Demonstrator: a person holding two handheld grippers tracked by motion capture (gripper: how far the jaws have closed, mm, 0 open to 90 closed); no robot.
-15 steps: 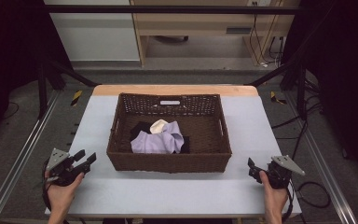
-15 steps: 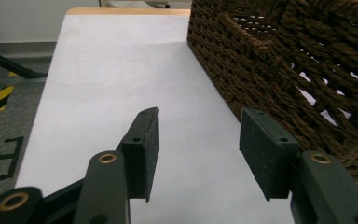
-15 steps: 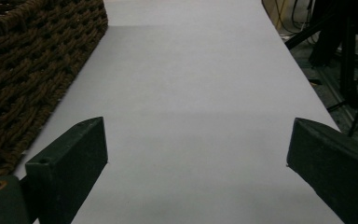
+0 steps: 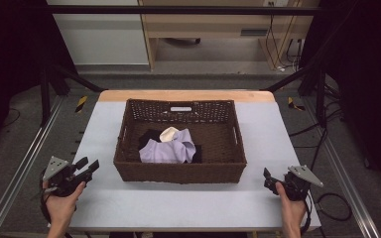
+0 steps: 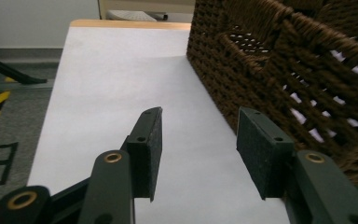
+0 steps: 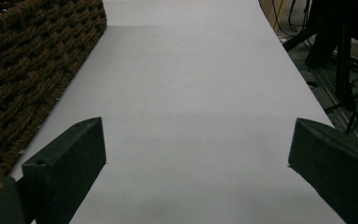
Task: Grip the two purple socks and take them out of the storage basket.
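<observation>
Brown woven wicker basket (image 4: 180, 171), rectangular with a slot handle in its far wall, sits in the middle of the pale grey tabletop (image 4: 178, 203), its long side facing the person. Inside it lies a crumpled lavender cloth (image 4: 166, 150), with a small cream-coloured piece of fabric (image 4: 169, 134) just behind it and some black fabric (image 4: 150, 136) showing around and under both.

Left black two-jaw gripper (image 4: 88, 167) hovers near the basket's front left corner, held in the person's left hand (image 4: 62, 198) at the table's near left edge. In the left gripper view its jaws stand moderately apart with nothing between the pads (image 5: 154, 154), only bare tabletop (image 5: 121, 93); the basket's woven side wall (image 5: 284, 70) runs close along the right-hand jaw, with pale cloth glimpsed through the weave.

Right black two-jaw gripper (image 4: 267, 178), with a grey three-cornered plate on top, sits near the front right corner of the basket, held in the right hand (image 4: 292, 203) and apart from the wicker. In the right gripper view its jaws are spread wide and hold nothing, with open tabletop (image 6: 191, 93) between them and the basket's corner (image 6: 32, 56) off to the upper left.
</observation>
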